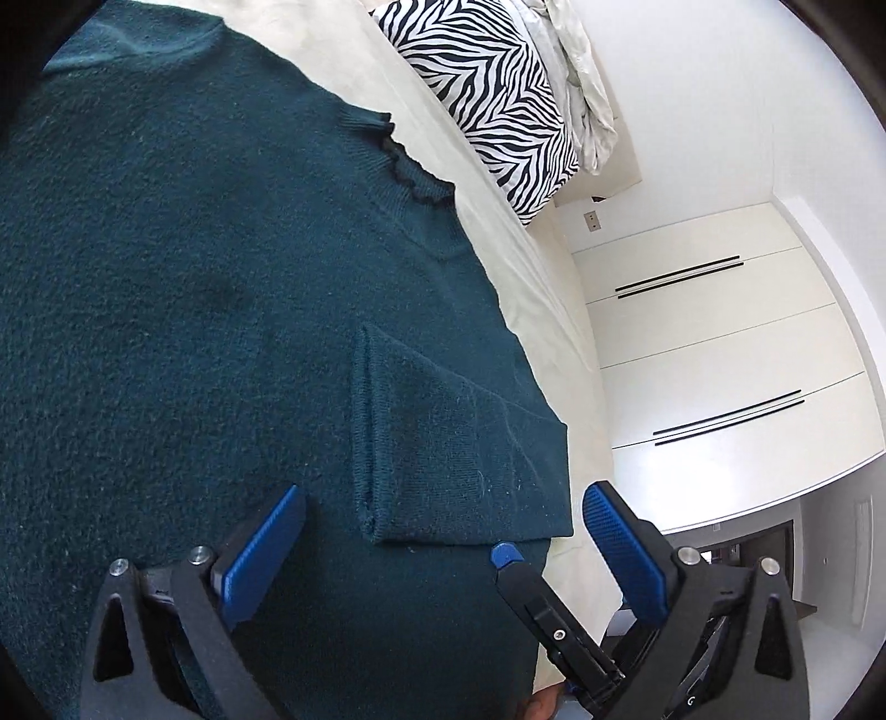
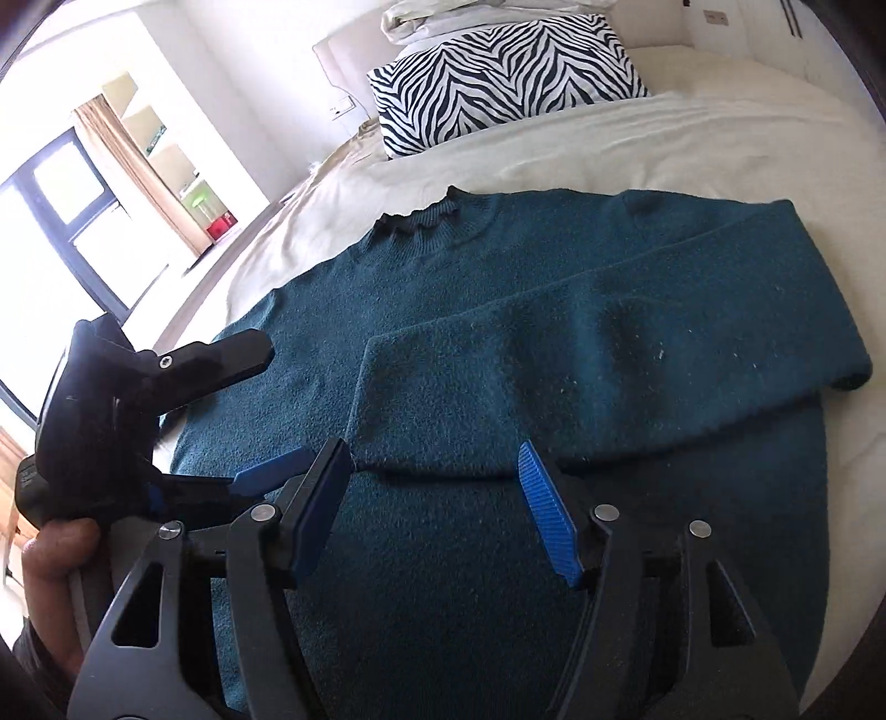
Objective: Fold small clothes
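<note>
A dark teal knit sweater (image 2: 498, 332) lies flat on the cream bed, its ruffled collar (image 2: 415, 221) toward the pillow. One sleeve (image 2: 609, 343) is folded across the body, cuff end near my right gripper. My right gripper (image 2: 437, 476) is open and empty, just above the sweater by the sleeve's lower edge. My left gripper (image 1: 443, 515) is open and empty over the sweater in the left wrist view (image 1: 194, 304), straddling a folded cuff (image 1: 459, 454). The left gripper also shows in the right wrist view (image 2: 166, 387), held by a hand at the sweater's left side.
A zebra-print pillow (image 2: 498, 83) lies at the bed's head with rumpled white bedding (image 2: 443, 16) behind it. White wardrobe doors (image 1: 720, 343) stand beside the bed. A window with a curtain (image 2: 127, 166) is at the left. The cream sheet (image 2: 609, 144) surrounds the sweater.
</note>
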The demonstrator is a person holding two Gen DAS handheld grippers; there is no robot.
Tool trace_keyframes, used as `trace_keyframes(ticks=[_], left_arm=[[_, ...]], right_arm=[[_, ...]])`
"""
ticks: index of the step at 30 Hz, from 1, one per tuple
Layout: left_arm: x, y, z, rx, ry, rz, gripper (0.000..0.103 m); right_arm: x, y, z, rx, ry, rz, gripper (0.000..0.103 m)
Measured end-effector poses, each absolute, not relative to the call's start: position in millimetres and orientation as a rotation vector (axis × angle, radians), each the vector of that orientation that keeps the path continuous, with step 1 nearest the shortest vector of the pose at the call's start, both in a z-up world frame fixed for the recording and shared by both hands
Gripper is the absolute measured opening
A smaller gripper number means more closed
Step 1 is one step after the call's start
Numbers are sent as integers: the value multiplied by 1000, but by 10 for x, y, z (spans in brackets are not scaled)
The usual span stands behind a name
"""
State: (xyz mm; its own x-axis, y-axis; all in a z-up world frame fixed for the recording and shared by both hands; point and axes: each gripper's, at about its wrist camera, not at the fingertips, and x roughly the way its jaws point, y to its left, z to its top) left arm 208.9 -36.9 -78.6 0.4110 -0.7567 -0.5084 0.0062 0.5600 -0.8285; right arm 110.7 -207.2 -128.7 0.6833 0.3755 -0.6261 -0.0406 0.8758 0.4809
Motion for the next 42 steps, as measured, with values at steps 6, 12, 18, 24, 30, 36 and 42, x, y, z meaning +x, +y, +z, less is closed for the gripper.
trace_keyframes(ticks=[6, 12, 18, 24, 30, 36, 42], left_arm=[[2232, -740, -808, -665, 1119, -529, 73], [2368, -771, -738, -574, 1134, -497, 10], [2475, -375, -330, -518, 953, -459, 9], [2659, 267, -478, -512, 878, -307, 9], [2737, 396, -890, -504, 869, -282, 9], [2698, 424, -998, -527, 827, -299, 11], [2590, 464, -990, -554, 786, -301, 11]], right_arm=[[808, -2637, -1541, 729, 781, 249, 62], [748, -3006, -1657, 936, 739, 282, 62], [721, -3292, -1730, 1062, 698, 261, 62], [804, -3382, -1702, 1125, 692, 235, 62], [1075, -3357, -1661, 1180, 692, 215, 62], [1335, -3440, -1637, 1181, 662, 157, 62], [1252, -3754, -1660, 1247, 582, 138, 59]])
